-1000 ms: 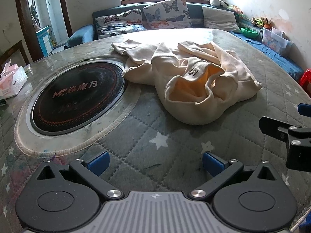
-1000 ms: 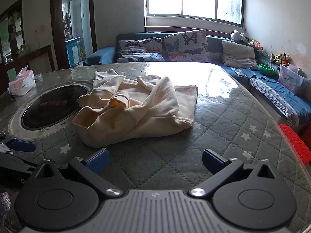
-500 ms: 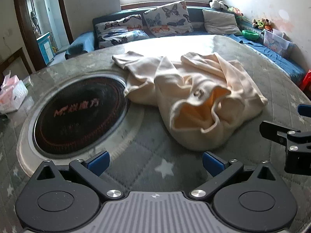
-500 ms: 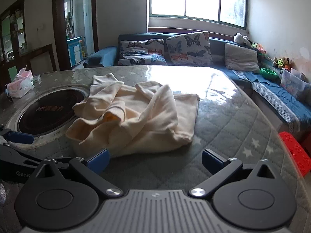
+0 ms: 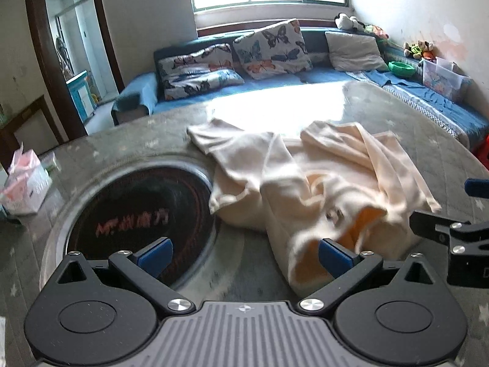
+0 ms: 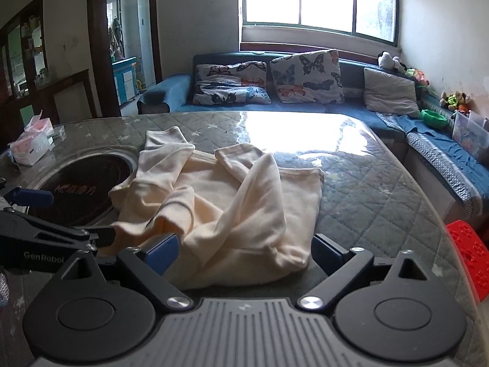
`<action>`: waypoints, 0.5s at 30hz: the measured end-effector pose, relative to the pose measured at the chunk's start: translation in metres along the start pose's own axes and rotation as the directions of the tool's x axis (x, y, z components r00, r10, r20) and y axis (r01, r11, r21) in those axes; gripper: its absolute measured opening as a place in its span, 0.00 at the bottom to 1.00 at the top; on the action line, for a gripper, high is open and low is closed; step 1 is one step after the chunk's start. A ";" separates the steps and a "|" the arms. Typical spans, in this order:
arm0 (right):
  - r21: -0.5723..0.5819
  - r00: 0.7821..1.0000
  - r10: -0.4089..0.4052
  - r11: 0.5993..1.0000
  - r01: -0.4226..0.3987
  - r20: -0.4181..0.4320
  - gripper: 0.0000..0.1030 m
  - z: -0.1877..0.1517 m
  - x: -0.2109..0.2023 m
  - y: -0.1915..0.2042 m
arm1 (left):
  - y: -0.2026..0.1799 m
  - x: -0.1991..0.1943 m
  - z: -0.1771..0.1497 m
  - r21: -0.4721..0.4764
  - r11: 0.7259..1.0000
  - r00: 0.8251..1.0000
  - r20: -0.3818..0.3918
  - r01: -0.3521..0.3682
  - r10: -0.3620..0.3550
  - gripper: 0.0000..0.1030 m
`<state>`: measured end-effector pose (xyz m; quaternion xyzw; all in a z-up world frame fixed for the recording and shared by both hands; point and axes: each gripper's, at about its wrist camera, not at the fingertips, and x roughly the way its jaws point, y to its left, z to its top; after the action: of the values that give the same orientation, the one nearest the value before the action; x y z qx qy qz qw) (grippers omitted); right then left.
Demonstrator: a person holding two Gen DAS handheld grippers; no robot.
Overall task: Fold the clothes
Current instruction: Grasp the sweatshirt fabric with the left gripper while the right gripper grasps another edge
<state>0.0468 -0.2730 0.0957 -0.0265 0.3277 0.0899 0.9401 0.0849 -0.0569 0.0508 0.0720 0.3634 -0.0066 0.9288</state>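
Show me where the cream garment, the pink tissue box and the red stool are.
cream garment (image 6: 244, 214), right wrist view, on its middle folds.
pink tissue box (image 5: 26, 183), left wrist view, on its side.
red stool (image 6: 467, 244), right wrist view, on its top.

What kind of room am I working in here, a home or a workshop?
Most likely a home living room. A sofa with butterfly cushions stands under the window, stuffed toys sit along the wall, and the cream garment lies crumpled on a quilt-covered table with a built-in cooktop.

"GenRobot" on the left gripper (image 6: 45, 244) body; blurred red lettering on the black round cooktop (image 5: 134, 217), unreadable
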 end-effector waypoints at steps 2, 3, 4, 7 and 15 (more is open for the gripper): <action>0.007 1.000 -0.004 1.000 0.004 -0.002 0.89 0.007 0.006 -0.003 | 0.001 0.005 0.008 0.007 1.000 1.000 0.012 -0.003 0.003 0.99; 0.014 1.000 -0.005 1.000 0.005 -0.002 0.89 0.011 0.010 -0.005 | 0.001 0.007 0.012 0.013 1.000 1.000 0.020 -0.006 0.005 0.99; 0.020 1.000 -0.004 1.000 0.004 -0.002 0.89 0.013 0.012 -0.006 | 0.001 0.009 0.016 0.020 1.000 1.000 0.028 -0.008 0.007 0.99; 0.024 1.000 -0.003 1.000 0.003 0.001 0.85 0.026 0.022 -0.011 | 0.001 0.019 0.028 0.028 0.999 0.999 0.035 -0.015 0.014 0.94; 0.013 1.000 0.003 1.000 -0.003 -0.021 0.71 0.052 0.060 -0.020 | -0.006 0.051 0.056 0.057 0.998 0.999 0.026 0.028 -0.030 0.75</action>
<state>0.1285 -0.2775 0.0992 -0.0211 0.3384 0.0889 0.9366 0.1599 -0.0682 0.0556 0.0928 0.3518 -0.0313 0.9309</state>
